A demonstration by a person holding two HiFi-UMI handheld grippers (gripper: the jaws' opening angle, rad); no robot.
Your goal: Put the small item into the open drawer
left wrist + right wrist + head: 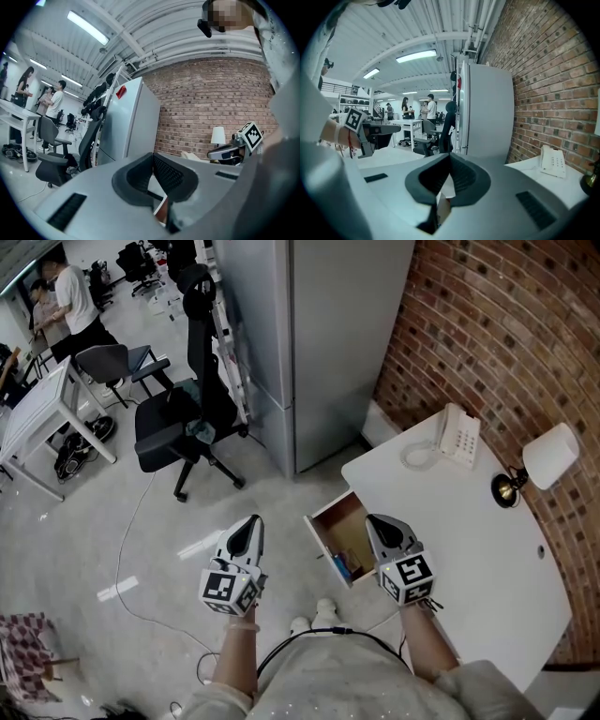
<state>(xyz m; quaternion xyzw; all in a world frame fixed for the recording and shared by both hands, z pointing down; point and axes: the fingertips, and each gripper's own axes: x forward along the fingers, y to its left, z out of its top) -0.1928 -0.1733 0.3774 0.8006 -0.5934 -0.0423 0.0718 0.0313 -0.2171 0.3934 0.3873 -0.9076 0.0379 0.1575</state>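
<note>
The wooden drawer (327, 524) stands pulled out from the left side of the white table (487, 531). A small blue item (342, 566) lies inside it near the front. My right gripper (378, 520) hovers over the drawer's right edge, jaws shut and empty; in the right gripper view its tips (449, 157) meet with nothing between them. My left gripper (254, 520) hangs over the floor left of the drawer, tips (151, 157) pressed together and empty. Both point away from me.
A tall grey fridge (300, 334) stands behind the drawer against the brick wall (506, 324). A white telephone (459, 437) and a lamp (548, 456) sit on the table. A black office chair (183, 418) and a floor cable (131, 549) lie to the left.
</note>
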